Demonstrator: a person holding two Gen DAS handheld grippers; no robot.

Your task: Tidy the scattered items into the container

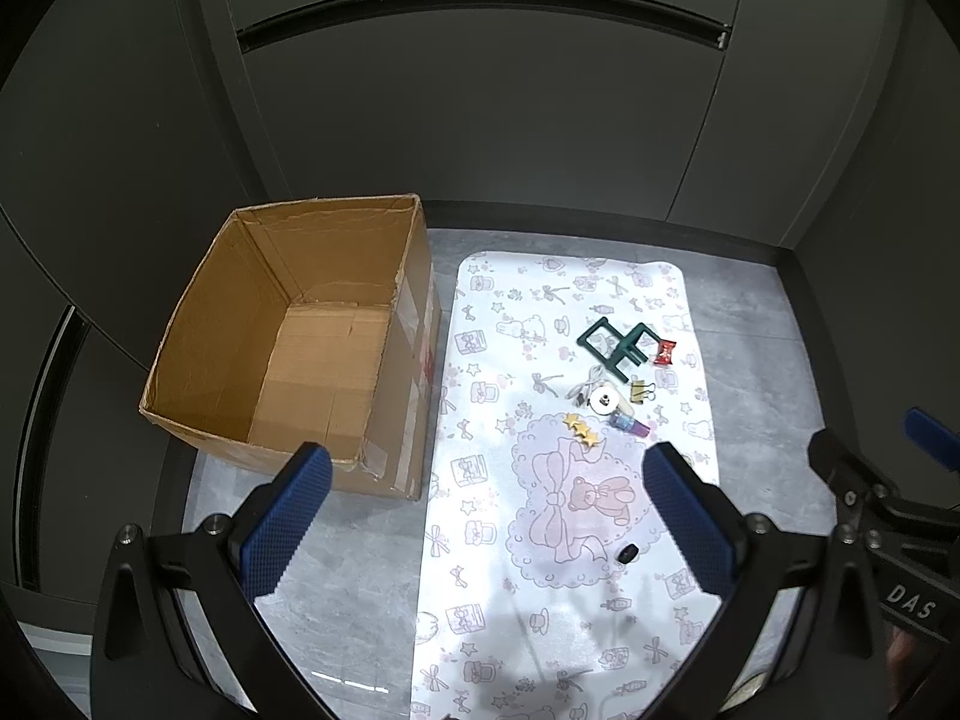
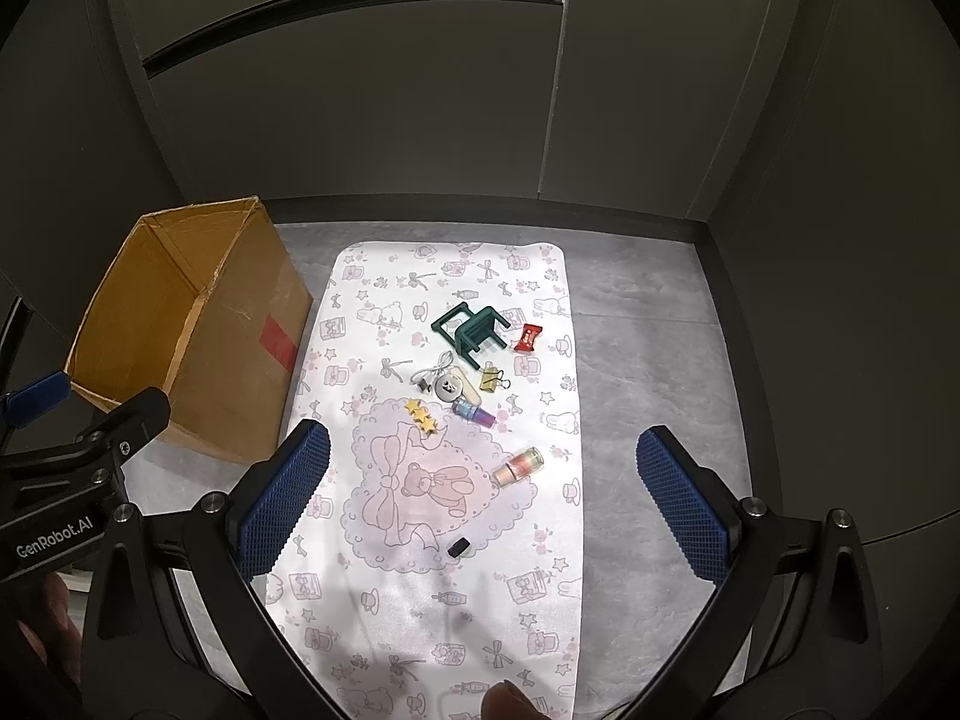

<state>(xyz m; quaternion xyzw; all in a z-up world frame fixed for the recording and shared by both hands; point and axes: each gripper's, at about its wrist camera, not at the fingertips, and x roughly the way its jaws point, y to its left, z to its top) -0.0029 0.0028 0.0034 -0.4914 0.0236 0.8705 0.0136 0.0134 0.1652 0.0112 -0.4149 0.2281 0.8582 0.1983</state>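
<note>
You've a mat (image 2: 558, 540) w/ the box (image 2: 180, 324) just left of it. On the mat, far end: toy chair (image 2: 471, 330), candy (image 2: 528, 338) right of chair; cable (image 2: 435, 373) & clip (image 2: 492, 378) nearer you.

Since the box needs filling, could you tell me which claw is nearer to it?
Left. The left claw hovers by the box's near corner; the right claw is over the mat, further right.
</note>
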